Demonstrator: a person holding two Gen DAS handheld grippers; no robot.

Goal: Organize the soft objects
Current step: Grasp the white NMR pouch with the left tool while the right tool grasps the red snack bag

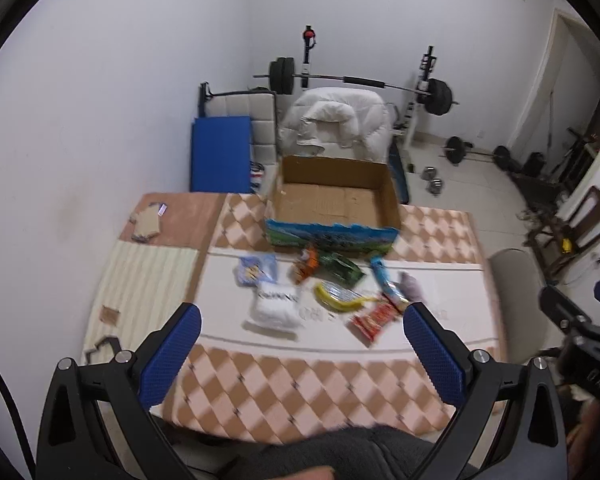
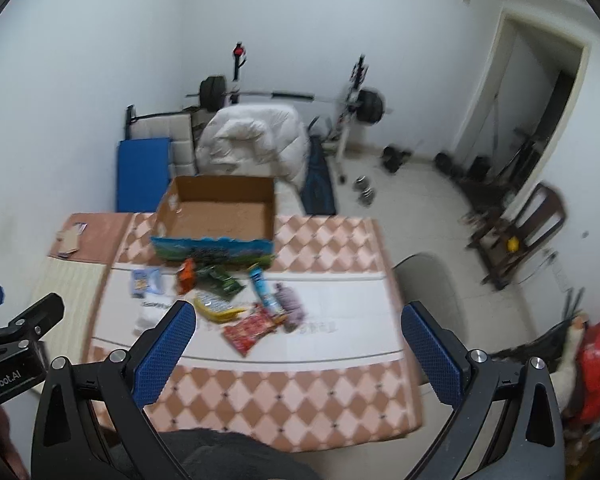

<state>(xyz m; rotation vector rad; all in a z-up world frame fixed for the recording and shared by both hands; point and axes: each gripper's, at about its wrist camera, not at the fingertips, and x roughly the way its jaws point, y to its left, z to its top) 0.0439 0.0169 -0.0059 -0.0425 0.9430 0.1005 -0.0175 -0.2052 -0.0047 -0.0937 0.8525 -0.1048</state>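
An open, empty cardboard box (image 1: 332, 204) (image 2: 216, 212) stands at the far side of the table. In front of it lie several soft packets: a white pack (image 1: 276, 308), a blue-white packet (image 1: 256, 270), an orange packet (image 1: 306, 266), a green packet (image 1: 340, 268) (image 2: 220, 278), a yellow packet (image 1: 340, 298) (image 2: 216, 308), a red packet (image 1: 374, 320) (image 2: 250, 330), a blue tube pack (image 1: 386, 280) (image 2: 262, 288) and a grey cloth item (image 2: 290, 306). My left gripper (image 1: 302, 360) and right gripper (image 2: 298, 354) are both open and empty, held above the table's near edge.
The table has a checkered cover (image 1: 300, 392) with a white strip. Cardboard scraps (image 1: 146, 224) lie far left. A chair (image 2: 424, 280) stands at the table's right. Behind are a white duvet (image 1: 340, 120), a blue mat (image 1: 220, 152) and a barbell rack (image 1: 428, 84).
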